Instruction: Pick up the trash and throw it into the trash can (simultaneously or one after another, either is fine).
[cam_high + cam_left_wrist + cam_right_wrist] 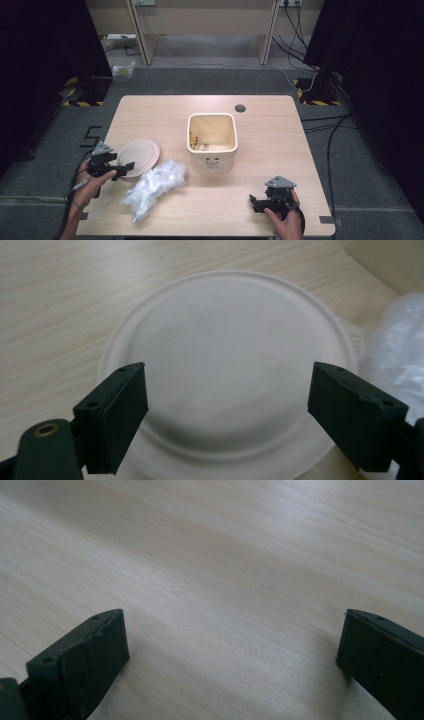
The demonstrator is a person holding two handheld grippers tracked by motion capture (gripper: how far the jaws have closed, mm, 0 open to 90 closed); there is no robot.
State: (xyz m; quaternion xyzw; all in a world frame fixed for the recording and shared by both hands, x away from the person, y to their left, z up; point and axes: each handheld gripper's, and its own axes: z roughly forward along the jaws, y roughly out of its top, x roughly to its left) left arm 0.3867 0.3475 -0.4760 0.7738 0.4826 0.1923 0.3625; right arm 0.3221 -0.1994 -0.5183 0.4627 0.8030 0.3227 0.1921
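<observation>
- The left gripper (126, 166) hovers over the near edge of the round plate (139, 156), which lies flat on the table (270, 145) at its left side, just left of the crumpled plastic bag (152, 186).
- In the left gripper view its 2 jaws stand spread wide over the plate (225, 355), with nothing pinched between them.
- The right gripper (253, 202) rests near the front right corner, jaws spread over bare wood.
- The square container (212, 142) stands open at mid-table, with some contents at its bottom.
- Judged step: the plate sits free, the hand either just off it or about to take it.
- A pick-up next would call for sliding 1 jaw under the thin rim.
</observation>
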